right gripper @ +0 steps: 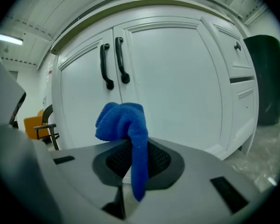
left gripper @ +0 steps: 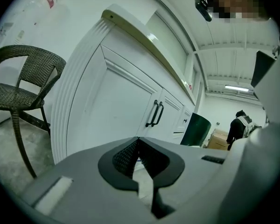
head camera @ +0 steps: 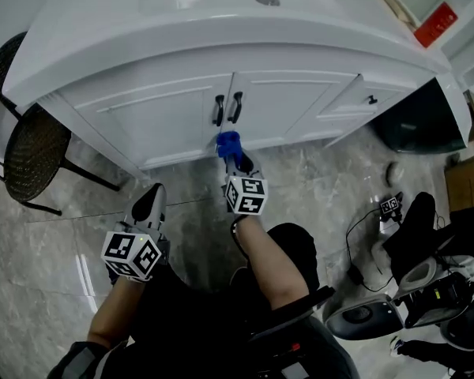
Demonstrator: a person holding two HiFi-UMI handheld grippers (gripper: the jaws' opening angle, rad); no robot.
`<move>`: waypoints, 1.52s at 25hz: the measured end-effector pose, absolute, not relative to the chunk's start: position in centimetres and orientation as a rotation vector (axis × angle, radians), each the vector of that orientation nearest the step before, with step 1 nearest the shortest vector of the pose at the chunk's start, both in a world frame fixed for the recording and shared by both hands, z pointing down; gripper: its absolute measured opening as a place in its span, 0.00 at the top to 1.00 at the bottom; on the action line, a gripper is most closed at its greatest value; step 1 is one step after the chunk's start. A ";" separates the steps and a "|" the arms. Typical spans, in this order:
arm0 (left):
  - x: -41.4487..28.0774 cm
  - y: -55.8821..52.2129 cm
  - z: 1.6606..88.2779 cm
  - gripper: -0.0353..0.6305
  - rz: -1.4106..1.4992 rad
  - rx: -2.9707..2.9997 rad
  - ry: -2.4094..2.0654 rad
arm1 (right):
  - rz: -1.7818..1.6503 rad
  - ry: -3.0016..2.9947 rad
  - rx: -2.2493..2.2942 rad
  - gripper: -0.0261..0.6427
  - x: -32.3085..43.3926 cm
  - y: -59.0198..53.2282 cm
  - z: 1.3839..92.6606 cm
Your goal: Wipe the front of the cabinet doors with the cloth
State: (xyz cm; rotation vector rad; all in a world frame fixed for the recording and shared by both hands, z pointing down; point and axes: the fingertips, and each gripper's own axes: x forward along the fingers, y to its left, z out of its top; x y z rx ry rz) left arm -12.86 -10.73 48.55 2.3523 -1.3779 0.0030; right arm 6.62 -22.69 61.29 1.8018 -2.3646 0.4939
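Note:
A blue cloth [head camera: 228,142] [right gripper: 123,122] is pinched in my right gripper [head camera: 235,159] [right gripper: 136,158], bunched above the jaws with a tail hanging down. It sits close to the lower front of the white cabinet doors [head camera: 174,115] [right gripper: 172,87], just below the two black handles [head camera: 227,108] [right gripper: 113,65]; whether it touches the door I cannot tell. My left gripper [head camera: 152,204] [left gripper: 139,158] hangs lower left over the floor, shut with nothing in it, pointing along the left door [left gripper: 107,111].
A dark wicker chair [head camera: 28,144] [left gripper: 18,85] stands left of the cabinet. A dark green bin [head camera: 415,125] [left gripper: 195,130] sits at its right end, beside small drawers [head camera: 355,101]. Cables and machines [head camera: 415,290] lie on the grey floor at right. A person [left gripper: 238,127] stands far off.

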 end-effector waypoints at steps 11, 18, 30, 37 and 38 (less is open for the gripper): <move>-18.5 -9.1 48.5 0.94 0.028 2.235 -1.572 | 0.459 -2.653 1.167 0.89 -12.0 -18.9 63.4; -24.5 -6.3 48.3 0.94 0.069 2.097 -1.773 | 0.272 -2.748 0.837 0.89 -23.3 -17.6 63.8; -20.6 -8.2 49.3 0.94 0.068 2.184 -1.638 | 0.397 -2.541 1.269 0.89 -9.9 -23.1 66.5; -14.7 -10.3 49.3 0.94 0.053 2.299 -1.459 | 0.503 -2.367 1.580 0.89 2.8 -24.0 66.8; -14.4 -10.4 49.4 0.94 0.049 2.303 -1.446 | 0.518 -2.342 1.615 0.89 4.1 -23.9 66.9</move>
